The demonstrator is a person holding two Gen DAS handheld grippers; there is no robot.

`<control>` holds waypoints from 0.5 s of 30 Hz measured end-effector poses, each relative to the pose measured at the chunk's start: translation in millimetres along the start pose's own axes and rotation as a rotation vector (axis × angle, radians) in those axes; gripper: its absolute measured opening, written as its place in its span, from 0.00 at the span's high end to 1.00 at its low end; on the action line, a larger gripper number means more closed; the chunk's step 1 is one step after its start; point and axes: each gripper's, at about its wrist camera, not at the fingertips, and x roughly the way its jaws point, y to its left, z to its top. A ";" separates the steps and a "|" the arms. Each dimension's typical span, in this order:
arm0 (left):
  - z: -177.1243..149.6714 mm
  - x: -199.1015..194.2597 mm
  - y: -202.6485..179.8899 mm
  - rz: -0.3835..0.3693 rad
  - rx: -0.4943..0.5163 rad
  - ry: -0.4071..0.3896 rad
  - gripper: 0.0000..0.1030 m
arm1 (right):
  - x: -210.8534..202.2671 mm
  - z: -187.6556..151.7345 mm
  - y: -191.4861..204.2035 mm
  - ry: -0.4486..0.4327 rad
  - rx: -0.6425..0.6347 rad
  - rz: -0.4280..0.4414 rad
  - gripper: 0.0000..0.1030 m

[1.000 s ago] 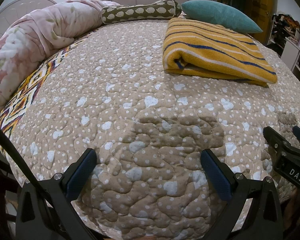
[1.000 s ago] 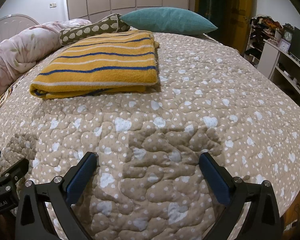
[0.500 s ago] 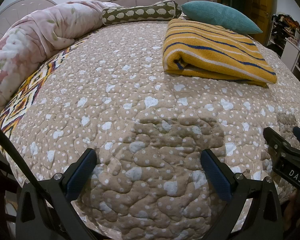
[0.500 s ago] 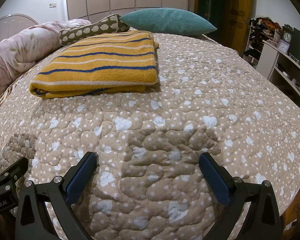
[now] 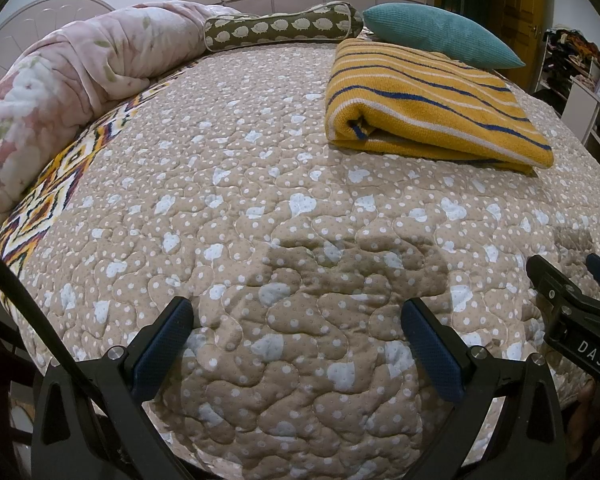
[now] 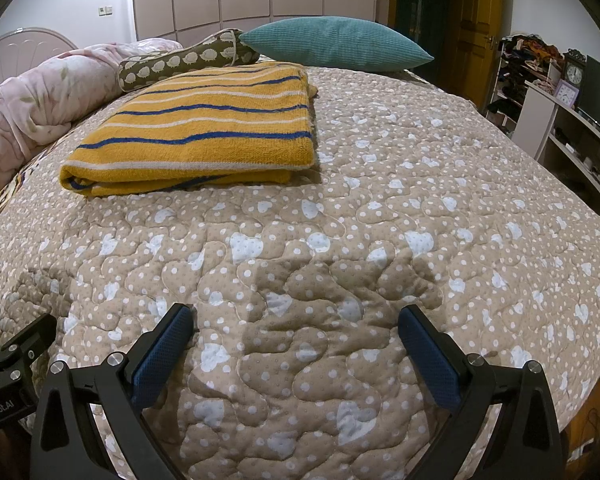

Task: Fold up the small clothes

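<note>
A yellow knit garment with blue and white stripes (image 5: 432,100) (image 6: 204,132) lies folded into a flat rectangle on the far half of the bed. My left gripper (image 5: 298,344) hovers open over the near edge of the quilt, well short of the garment, with nothing between its blue pads. My right gripper (image 6: 296,344) is open and empty too, over the near edge to the right of the left one. The right gripper's black frame (image 5: 572,312) shows at the right edge of the left wrist view.
The bed is covered by a beige quilt with white dots and hearts (image 5: 228,184) (image 6: 440,184). A rolled pink floral duvet (image 5: 60,92), a sheep-print bolster (image 5: 280,28) and a teal cushion (image 6: 336,42) lie along the far side. Shelves with clocks (image 6: 568,92) stand to the right.
Both views have barely shifted; the grippers stay open over the near edge and the folded garment has not moved.
</note>
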 end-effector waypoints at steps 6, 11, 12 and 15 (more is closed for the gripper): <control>0.0 0.0 0.1 0.000 -0.001 -0.001 0.00 | -0.1 -0.2 0.0 0.000 0.000 0.000 0.00; -0.1 -0.5 1.2 -0.001 -0.005 -0.008 0.00 | -0.2 -0.4 0.1 0.000 0.000 0.000 0.00; 0.2 -0.5 1.1 -0.001 -0.005 -0.011 0.00 | -0.2 -0.5 0.1 -0.001 0.000 0.000 0.00; 0.7 -0.1 0.9 -0.001 -0.006 -0.014 0.00 | -0.5 -0.5 0.3 -0.001 0.000 0.000 0.00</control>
